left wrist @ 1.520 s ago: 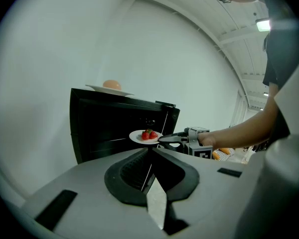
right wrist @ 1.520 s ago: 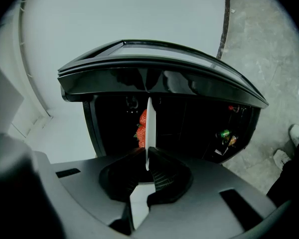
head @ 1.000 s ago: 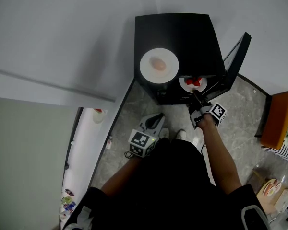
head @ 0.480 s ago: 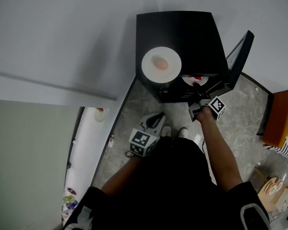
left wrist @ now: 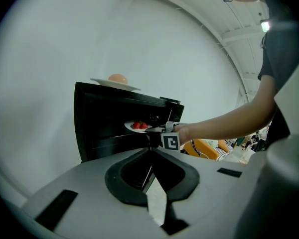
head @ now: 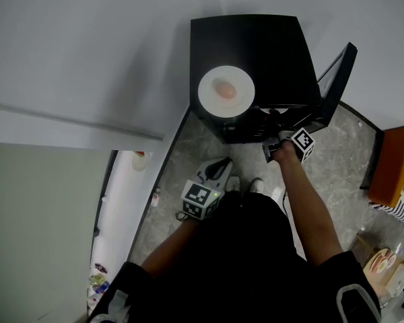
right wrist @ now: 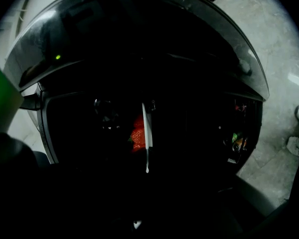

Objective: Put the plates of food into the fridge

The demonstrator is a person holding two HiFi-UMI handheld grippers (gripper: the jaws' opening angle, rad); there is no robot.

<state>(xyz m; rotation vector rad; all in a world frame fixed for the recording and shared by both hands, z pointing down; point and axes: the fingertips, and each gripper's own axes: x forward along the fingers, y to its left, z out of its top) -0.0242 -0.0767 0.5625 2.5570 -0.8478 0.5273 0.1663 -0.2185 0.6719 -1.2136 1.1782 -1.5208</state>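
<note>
Strawberry plate (right wrist: pixel 146 133) edge-on; fridge (head: pixel 269 46) interior dark.

The fridge (head: pixel 249 46) hid the strawberry plate (left wrist: pixel 130 128) from the head view. Its interior was too dark to read.

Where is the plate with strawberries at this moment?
In the left gripper view, the strawberry plate is at centre, at the open front of the black fridge, its rim held in the right gripper, below the other plate on top.
</note>
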